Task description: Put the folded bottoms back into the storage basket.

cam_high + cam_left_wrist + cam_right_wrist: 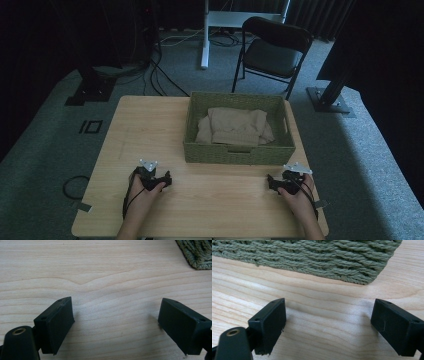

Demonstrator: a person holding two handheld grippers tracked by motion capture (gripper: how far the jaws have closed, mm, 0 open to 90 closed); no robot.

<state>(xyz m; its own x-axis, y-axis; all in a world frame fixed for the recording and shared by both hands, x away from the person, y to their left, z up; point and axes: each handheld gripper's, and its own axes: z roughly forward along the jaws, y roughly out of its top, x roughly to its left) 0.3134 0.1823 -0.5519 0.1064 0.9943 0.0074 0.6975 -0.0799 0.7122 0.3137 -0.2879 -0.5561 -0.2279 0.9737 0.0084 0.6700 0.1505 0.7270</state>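
Both tongs (167, 179) (270, 181) gape (empty) near basket (239, 153).

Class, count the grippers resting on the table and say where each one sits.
2. The left gripper lies near the table's front-left, before the basket's left corner. The right gripper lies front-right, before its right corner. Both have open fingers with nothing between them.

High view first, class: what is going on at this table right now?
A person sits at a wooden table, holding a two-jaw tool in each hand. The left tool and the right tool both rest on the tabletop near its front edge, jaws wide open, holding nothing. Beyond them stands a green woven basket with folded beige cloth inside, untouched.
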